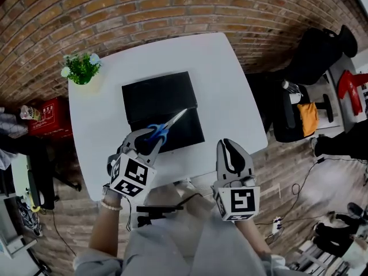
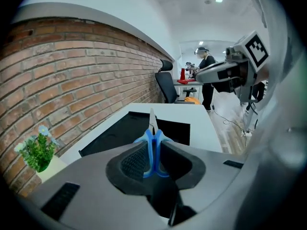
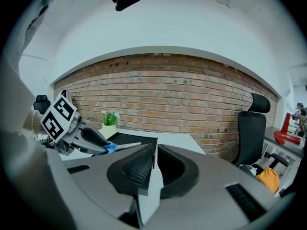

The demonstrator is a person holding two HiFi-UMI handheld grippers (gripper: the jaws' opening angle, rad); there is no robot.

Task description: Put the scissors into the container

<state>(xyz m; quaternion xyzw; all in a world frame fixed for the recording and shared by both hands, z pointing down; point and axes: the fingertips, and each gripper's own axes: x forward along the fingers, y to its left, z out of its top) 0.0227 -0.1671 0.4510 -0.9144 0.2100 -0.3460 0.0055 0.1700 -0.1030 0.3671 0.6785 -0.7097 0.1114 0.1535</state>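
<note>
A: Where do we have the scissors (image 1: 167, 128)?
B: Left gripper (image 1: 149, 142) is clamped on the blue handles — blades stick out to the far right, over the near half of the black container (image 1: 155, 94). We judge that grip keeps the blades pointed away from us and lined up for the drop.
A: Touching the container?
B: We can't tell; they look held just above it.
A: Right gripper (image 1: 232, 148)?
B: Jaws drawn nearly together, nothing between them — parked at the near edge of the white table (image 1: 230, 79), out of the way.
A: Any labels?
B: Only the square markers on our cubes. The red box (image 1: 49, 118) off left has print, too small to read.
</note>
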